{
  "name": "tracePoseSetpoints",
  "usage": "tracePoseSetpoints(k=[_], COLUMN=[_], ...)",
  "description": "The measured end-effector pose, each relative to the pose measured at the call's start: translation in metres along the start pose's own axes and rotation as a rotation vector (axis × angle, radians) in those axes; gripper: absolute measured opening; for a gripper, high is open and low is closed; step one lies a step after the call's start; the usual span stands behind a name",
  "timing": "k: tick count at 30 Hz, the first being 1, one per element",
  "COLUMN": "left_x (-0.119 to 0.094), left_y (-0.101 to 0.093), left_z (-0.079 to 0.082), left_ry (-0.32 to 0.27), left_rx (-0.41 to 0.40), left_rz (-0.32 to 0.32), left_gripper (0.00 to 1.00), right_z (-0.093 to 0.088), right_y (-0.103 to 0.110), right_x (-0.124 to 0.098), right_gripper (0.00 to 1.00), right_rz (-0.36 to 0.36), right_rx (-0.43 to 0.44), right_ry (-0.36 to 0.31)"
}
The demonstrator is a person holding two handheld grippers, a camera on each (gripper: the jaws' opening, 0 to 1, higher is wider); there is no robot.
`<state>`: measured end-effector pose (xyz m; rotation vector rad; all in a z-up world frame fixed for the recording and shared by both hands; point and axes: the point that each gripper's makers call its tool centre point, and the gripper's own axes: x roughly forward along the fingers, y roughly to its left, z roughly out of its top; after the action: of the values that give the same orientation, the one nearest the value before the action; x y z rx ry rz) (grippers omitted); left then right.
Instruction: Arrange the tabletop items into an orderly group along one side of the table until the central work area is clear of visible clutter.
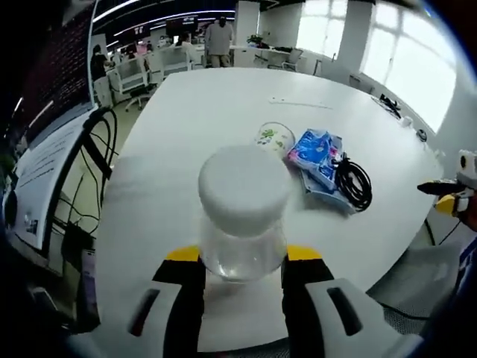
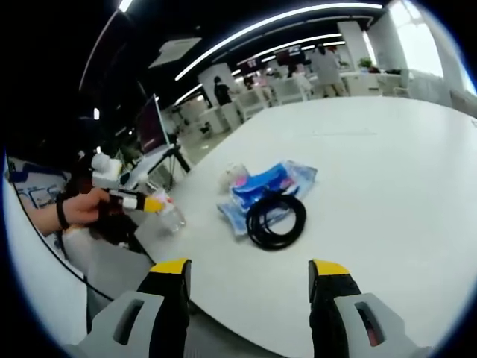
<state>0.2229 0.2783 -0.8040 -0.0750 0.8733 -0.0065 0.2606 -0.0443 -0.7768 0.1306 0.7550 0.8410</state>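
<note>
Gripping a white-lidded jar (image 1: 243,216), the left gripper (image 1: 243,262) sits near the table (image 1: 194,119) edge; the right gripper (image 2: 250,274) hangs released, facing a cable coil (image 2: 276,218).

Cable coil (image 2: 276,218) on packets (image 2: 262,188), jar (image 1: 243,216) nearer the table (image 1: 194,119) edge

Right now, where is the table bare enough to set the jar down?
Bare tabletop stretches beyond the small cup; more lies between the jar, shut in the left gripper, and the near edge. Crowded: blue packet under black cable.
</note>
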Motion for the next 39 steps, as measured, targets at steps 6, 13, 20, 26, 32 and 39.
tracePoseSetpoints(k=[6, 13, 20, 26, 32, 39], left_x=[-0.002, 0.001, 0.001, 0.000, 0.002, 0.006], left_y=[-0.005, -0.006, -0.008, -0.010, -0.009, -0.009], left_z=[-0.001, -0.002, 0.000, -0.002, -0.004, -0.005], left_ry=[-0.020, -0.042, -0.068, -0.097, -0.109, -0.112], left_rx=[0.025, 0.020, 0.008, -0.016, -0.026, -0.007], left_rz=[-0.002, 0.001, 0.007, 0.013, 0.018, 0.018], left_gripper=[0.38, 0.38, 0.38, 0.38, 0.38, 0.37], right_z=[-0.003, -0.001, -0.008, -0.014, -0.005, -0.003], right_y=[0.003, 0.003, -0.002, 0.006, 0.010, 0.013], right_x=[0.002, 0.000, -0.001, 0.002, 0.007, 0.008], right_gripper=[0.65, 0.65, 0.65, 0.65, 0.65, 0.65], right_rz=[0.007, 0.005, -0.002, 0.018, 0.030, 0.032], right_rx=[-0.003, -0.006, 0.008, -0.009, -0.018, -0.024], right_ry=[0.009, 0.007, 0.010, 0.042, 0.039, 0.037])
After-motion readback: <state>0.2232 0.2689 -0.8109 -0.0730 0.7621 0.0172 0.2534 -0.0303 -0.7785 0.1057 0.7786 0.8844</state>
